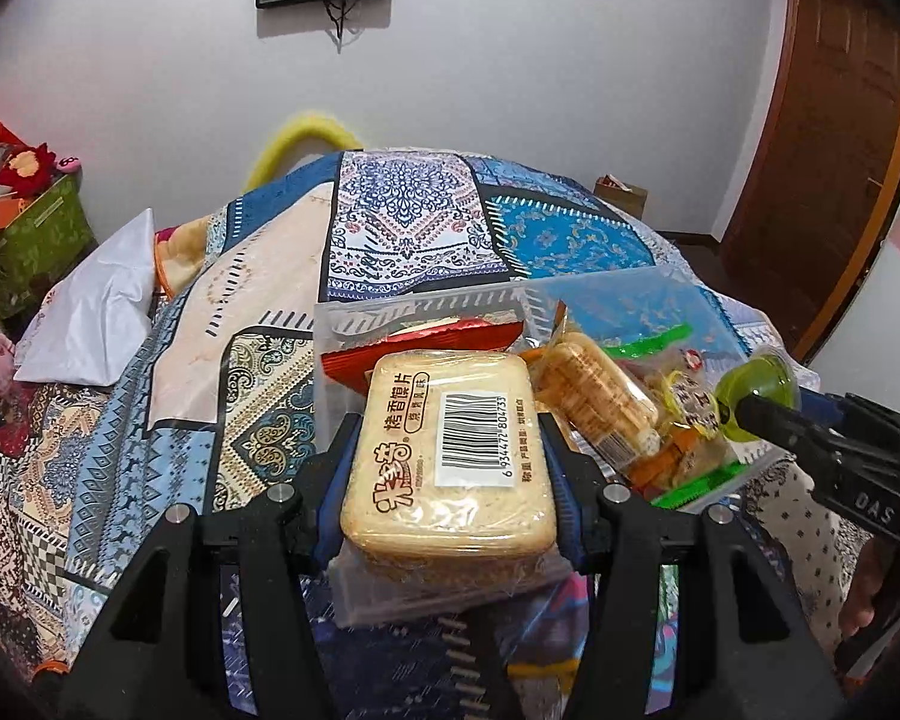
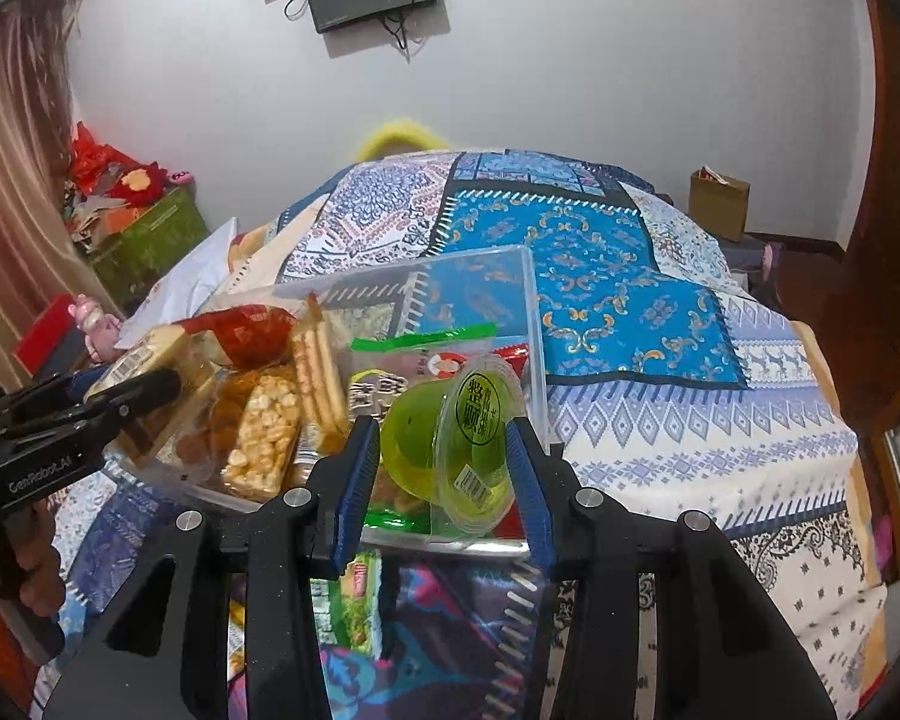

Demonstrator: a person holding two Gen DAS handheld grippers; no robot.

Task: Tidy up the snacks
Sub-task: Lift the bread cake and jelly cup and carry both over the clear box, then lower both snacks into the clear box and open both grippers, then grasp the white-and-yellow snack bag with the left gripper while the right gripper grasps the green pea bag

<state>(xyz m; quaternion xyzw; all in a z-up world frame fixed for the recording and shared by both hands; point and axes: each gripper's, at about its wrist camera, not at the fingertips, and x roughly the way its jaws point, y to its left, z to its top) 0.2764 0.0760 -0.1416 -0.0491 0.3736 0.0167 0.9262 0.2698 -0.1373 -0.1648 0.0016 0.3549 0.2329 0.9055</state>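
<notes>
Left gripper (image 1: 450, 462) clamps toast pack (image 1: 450, 450); right gripper (image 2: 444, 468) clamps jelly cup (image 2: 450, 438).

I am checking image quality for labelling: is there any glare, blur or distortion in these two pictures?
Left wrist view: strong fisheye bending and dark corners; the barcoded toast pack in the left claw is sharp, with slight wrapper sheen. Right wrist view: same bending; the green jelly cup in the right claw is clear, the clear plastic bin shows mild reflections.
</notes>
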